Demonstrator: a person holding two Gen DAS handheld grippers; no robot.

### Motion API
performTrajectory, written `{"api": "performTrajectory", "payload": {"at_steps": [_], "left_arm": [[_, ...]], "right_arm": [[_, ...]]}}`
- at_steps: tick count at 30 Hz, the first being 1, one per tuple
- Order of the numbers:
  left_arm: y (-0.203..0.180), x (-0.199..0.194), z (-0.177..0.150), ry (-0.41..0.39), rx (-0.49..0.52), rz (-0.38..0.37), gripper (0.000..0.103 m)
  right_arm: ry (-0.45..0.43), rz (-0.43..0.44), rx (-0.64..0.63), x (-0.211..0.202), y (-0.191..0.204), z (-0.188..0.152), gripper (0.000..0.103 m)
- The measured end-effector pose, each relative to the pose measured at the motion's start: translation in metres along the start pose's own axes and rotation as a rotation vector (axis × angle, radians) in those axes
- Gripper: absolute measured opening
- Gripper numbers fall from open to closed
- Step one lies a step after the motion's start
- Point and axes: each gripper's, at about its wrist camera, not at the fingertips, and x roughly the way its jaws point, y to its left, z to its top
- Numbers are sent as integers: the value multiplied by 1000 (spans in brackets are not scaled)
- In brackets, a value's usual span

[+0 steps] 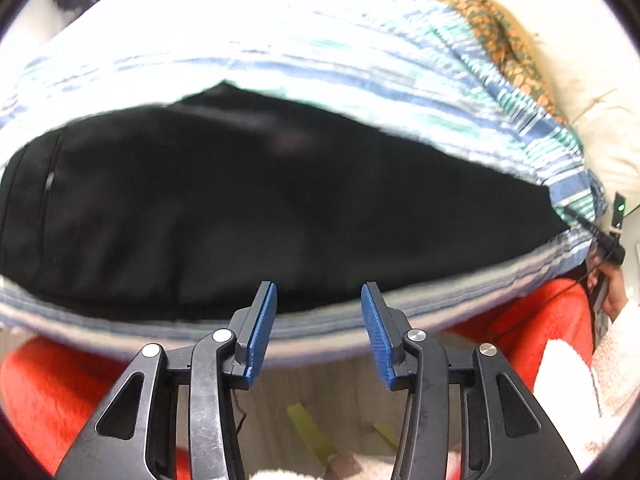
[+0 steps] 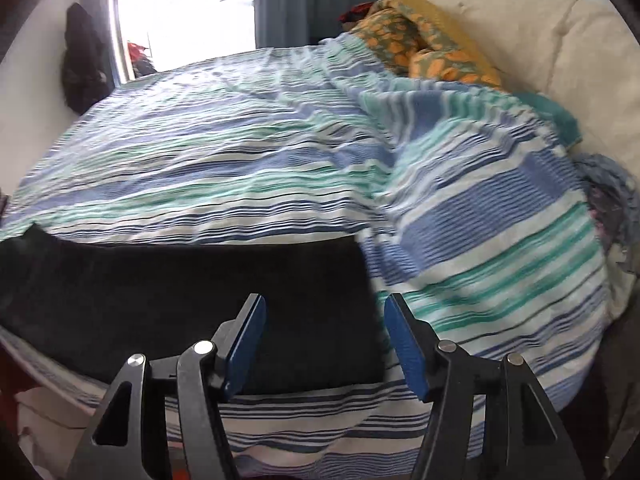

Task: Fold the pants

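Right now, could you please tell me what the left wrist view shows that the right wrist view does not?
Only the left wrist view shows the fluffy orange-red fabric below the bed edge, the pale wooden floor, and the wide end of the pants with a vertical seam.

Only the right wrist view shows the bright window, the blue curtain, and the squared-off end of the pants.

Both show the black pants lying flat on the blue, green and white striped bedcover, the orange floral blanket, and an open blue-padded gripper: left, right.
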Motion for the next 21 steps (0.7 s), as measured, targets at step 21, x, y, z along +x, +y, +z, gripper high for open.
{"api": "performTrajectory", "payload": {"at_steps": [21], "left_arm": [[-41,62,46,16,139,99,61]], "right_arm": [[207,-25,58,63,-2,-12,61]]}}
